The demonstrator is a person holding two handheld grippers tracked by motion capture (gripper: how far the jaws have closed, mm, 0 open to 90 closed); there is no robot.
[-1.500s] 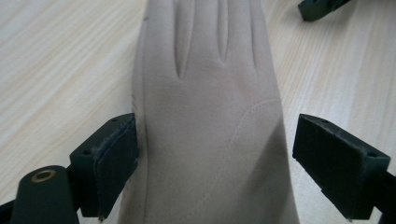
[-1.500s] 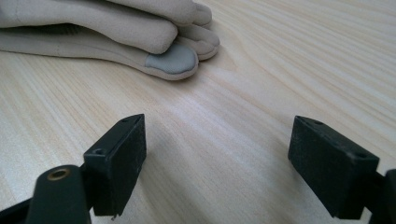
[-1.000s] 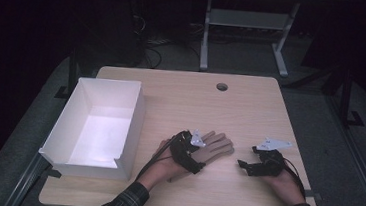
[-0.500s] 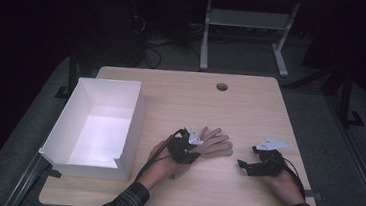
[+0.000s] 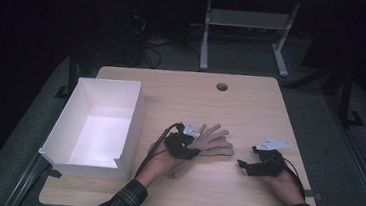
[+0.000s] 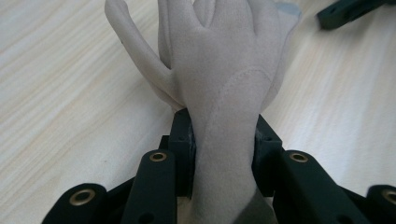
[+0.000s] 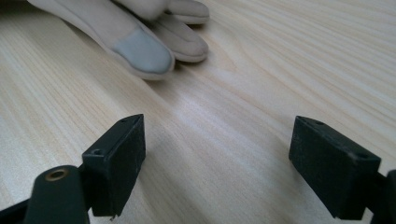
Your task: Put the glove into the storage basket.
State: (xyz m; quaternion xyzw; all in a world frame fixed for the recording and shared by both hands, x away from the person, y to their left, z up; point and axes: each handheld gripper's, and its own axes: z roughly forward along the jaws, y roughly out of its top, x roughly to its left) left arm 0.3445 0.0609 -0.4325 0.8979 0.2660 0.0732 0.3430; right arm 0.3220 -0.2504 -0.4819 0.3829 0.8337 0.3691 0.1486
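Beige glove [image 5: 212, 142] lying flat on the wooden table [image 5: 241, 108], near the middle, its finger ends pointing toward the right and far side. Left gripper [image 5: 183, 145] set over the glove's cuff end, grey three-cornered plate on top, cable trailing back along the left hand [image 5: 158, 163]. In the left gripper view, glove [image 6: 219, 88] narrowed at the wrist between the two black fingers [image 6: 181, 140], pads pressing against the cloth on both sides: closed on the cuff, having just been closing within the last moment. Glove's palm and thumb spread out beyond the pads, flat on the wood.

Right gripper [image 5: 248, 165] resting on the table to the right of the glove, near but apart from it, held by the right hand [image 5: 284, 184] at the near right edge. In the right gripper view, its black fingers [image 7: 116, 163] standing wide apart with bare wood between them, gripping nothing; tips of the glove [image 7: 144, 51] lying beyond them at the upper left, one tip with a grey patch.

White open-topped box [image 5: 135, 114] on the left part of the table, well apart from the glove's finger ends, just left of the left hand. Small round hole [image 5: 222, 87] in the table near its far edge.
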